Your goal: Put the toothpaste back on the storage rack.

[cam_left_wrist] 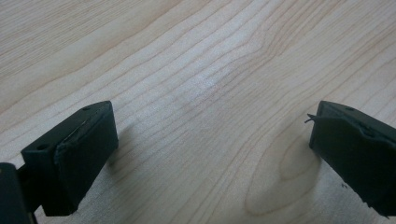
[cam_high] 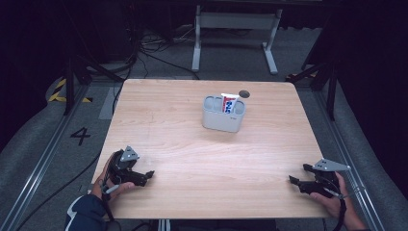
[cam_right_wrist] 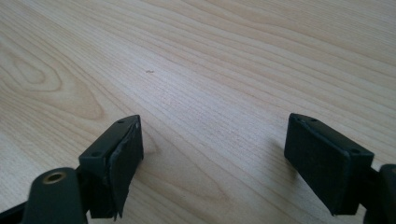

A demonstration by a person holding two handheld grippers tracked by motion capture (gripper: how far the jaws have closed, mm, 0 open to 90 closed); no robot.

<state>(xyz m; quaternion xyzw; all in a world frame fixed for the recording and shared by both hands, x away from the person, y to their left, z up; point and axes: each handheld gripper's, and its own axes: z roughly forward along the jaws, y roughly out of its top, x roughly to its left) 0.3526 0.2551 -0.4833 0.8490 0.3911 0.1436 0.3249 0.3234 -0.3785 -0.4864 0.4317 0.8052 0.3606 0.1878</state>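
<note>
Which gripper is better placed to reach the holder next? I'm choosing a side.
Right, narrowly: the right gripper sits slightly nearer the grey holder than the left gripper. Both are open and empty.

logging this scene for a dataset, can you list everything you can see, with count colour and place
light wooden table: one, pale wood grain, centre of the high view
grey plastic compartment holder: one, grey, on the table's far half, right of centre
white, red and blue tube: one, standing in the holder, upright
small dark round object: one, dark, just behind the holder; too small to identify
white metal frame: one, on the floor beyond the table
black cables: several, on the floor at far left
left gripper: one, black, near-left table corner, fingers apart over bare wood
right gripper: one, black, near-right corner, fingers apart
hands: two, at the bottom edge, one per gripper
</note>
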